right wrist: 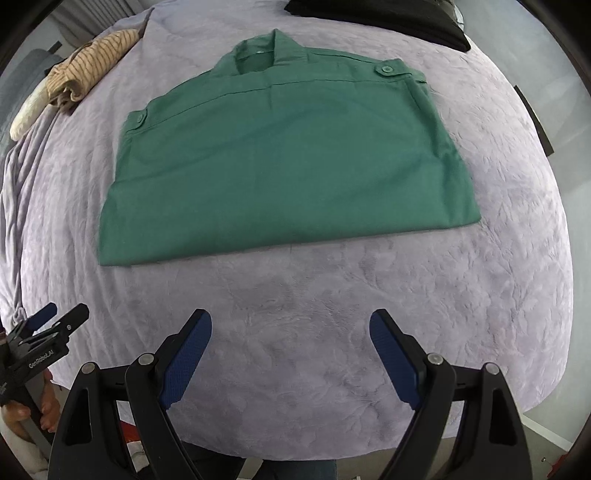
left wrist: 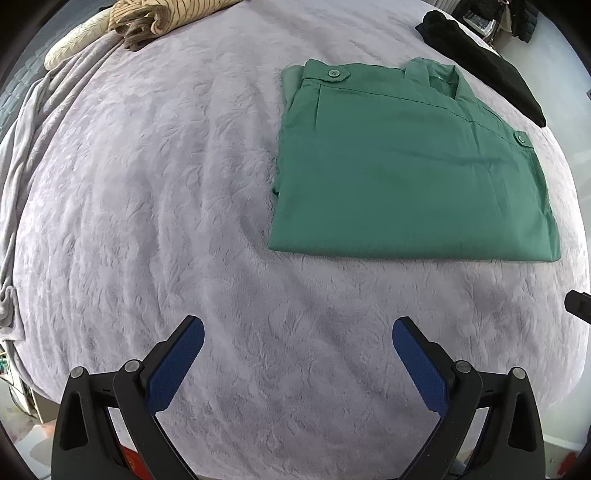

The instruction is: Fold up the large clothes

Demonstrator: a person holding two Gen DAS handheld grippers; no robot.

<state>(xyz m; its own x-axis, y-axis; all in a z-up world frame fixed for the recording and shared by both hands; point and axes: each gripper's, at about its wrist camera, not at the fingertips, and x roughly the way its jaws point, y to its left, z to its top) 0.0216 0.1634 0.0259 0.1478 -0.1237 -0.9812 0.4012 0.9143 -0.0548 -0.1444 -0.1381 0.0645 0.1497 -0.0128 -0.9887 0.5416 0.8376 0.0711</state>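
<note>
A green button shirt [left wrist: 406, 166] lies folded into a flat rectangle on the lilac bed cover [left wrist: 166, 203], collar at the far end. It also shows in the right wrist view [right wrist: 288, 158]. My left gripper [left wrist: 298, 328] is open and empty, above the cover, near and left of the shirt's front edge. My right gripper [right wrist: 290, 321] is open and empty, just in front of the shirt's front edge. The left gripper also shows at the left edge of the right wrist view [right wrist: 61, 314].
A striped beige garment [left wrist: 162, 14] lies bunched at the far left of the bed, also in the right wrist view [right wrist: 88, 70]. A black garment [left wrist: 480, 62] lies folded at the far right, also in the right wrist view [right wrist: 388, 18]. The cover [right wrist: 480, 295] drops off at the near edge.
</note>
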